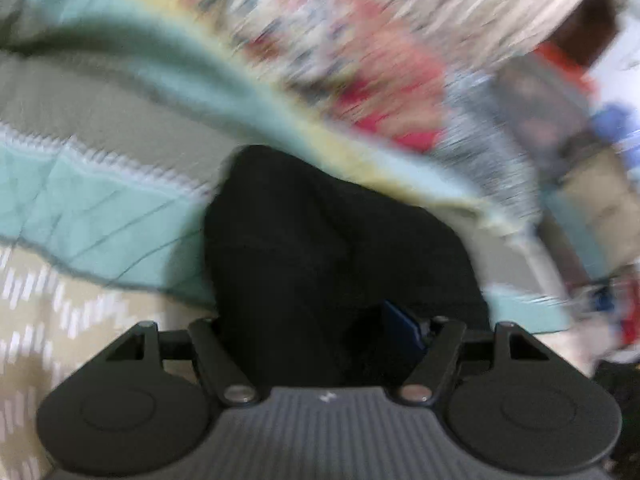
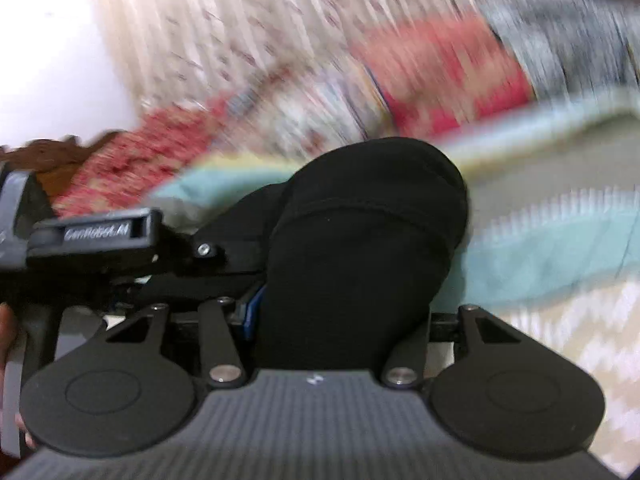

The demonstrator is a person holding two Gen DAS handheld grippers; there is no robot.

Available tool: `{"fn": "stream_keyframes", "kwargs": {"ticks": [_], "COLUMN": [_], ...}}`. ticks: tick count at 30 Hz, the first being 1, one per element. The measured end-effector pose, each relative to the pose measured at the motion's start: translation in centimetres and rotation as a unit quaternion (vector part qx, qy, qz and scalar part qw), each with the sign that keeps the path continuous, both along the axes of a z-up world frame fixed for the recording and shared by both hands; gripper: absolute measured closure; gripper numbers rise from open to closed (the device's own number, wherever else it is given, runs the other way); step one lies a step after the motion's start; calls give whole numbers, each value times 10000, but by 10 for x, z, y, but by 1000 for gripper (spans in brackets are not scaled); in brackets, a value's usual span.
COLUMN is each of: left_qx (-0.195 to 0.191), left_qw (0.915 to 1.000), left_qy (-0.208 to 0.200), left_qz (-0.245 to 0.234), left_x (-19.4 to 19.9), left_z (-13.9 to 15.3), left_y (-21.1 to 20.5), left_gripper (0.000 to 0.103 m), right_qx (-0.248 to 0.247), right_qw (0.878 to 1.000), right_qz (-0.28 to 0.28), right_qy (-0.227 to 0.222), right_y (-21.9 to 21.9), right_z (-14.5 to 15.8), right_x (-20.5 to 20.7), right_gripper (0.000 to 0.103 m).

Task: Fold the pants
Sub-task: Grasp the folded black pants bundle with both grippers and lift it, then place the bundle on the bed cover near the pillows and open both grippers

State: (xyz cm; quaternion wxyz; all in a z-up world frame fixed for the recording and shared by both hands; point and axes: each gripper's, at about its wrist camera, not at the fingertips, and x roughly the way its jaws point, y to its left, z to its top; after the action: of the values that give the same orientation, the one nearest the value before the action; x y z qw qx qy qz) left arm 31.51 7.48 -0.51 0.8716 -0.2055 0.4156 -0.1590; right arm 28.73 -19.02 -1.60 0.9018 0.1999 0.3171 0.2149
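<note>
The black pants [image 1: 320, 248] hang bunched from my left gripper [image 1: 332, 340], which is shut on the cloth; the fabric hides the fingertips, and only a blue pad shows at the right. In the right wrist view the pants [image 2: 360, 248] bulge up out of my right gripper [image 2: 332, 320], also shut on them. The left gripper's body [image 2: 100, 236] shows at the left of the right wrist view, close beside the right one. Both views are blurred by motion.
A teal, beige and grey patterned bedspread [image 1: 100, 200] lies under the pants; it also shows in the right wrist view [image 2: 560, 248]. Red-patterned bedding [image 2: 440, 72] and striped cloth [image 1: 480, 0] lie behind. Cluttered objects [image 1: 580, 160] stand off the bed's right edge.
</note>
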Motion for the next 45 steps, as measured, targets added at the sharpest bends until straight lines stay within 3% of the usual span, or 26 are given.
{"fn": "stream_keyframes", "kwargs": {"ticks": [1,3,9,16,18,22,28,39,45], "left_qx": [-94,-316,-76,101,294,1080,2532,2443,2475], "left_qw": [9999,9993,9992,9962,9958,9915,9673,9688,9674], "left_qy": [44,-152,110,244,272,223,117,272,265], "left_qz": [13,86,376,829,825,687,106,324,461], "left_x": [3,-3,-19,-102,-126,-181,-256,-321,-336], "left_z": [-14,-16,-1,12,12,9,2,1,3], "left_y": [2,5,-4,7,4,-14,-59,-54,-55], "left_gripper": [22,18,8,4,4,4,0,0,0], "right_qx": [292,749,794,922,827,503,-183,-1268,-1204], "right_qw": [9993,9968,9964,9945,9953,9974,9987,9916,9892], "right_qz": [-73,-73,-30,-329,-326,-254,-201,-223,-777], "right_qy": [220,286,288,380,385,450,421,83,298], "right_y": [-9,-22,-26,-35,-35,-30,-10,15,10], "right_z": [-15,-17,-12,-7,-5,2,9,18,21], "right_x": [4,3,-13,-72,-94,-133,-181,-266,-274], "right_gripper": [36,36,29,26,26,26,26,26,26]}}
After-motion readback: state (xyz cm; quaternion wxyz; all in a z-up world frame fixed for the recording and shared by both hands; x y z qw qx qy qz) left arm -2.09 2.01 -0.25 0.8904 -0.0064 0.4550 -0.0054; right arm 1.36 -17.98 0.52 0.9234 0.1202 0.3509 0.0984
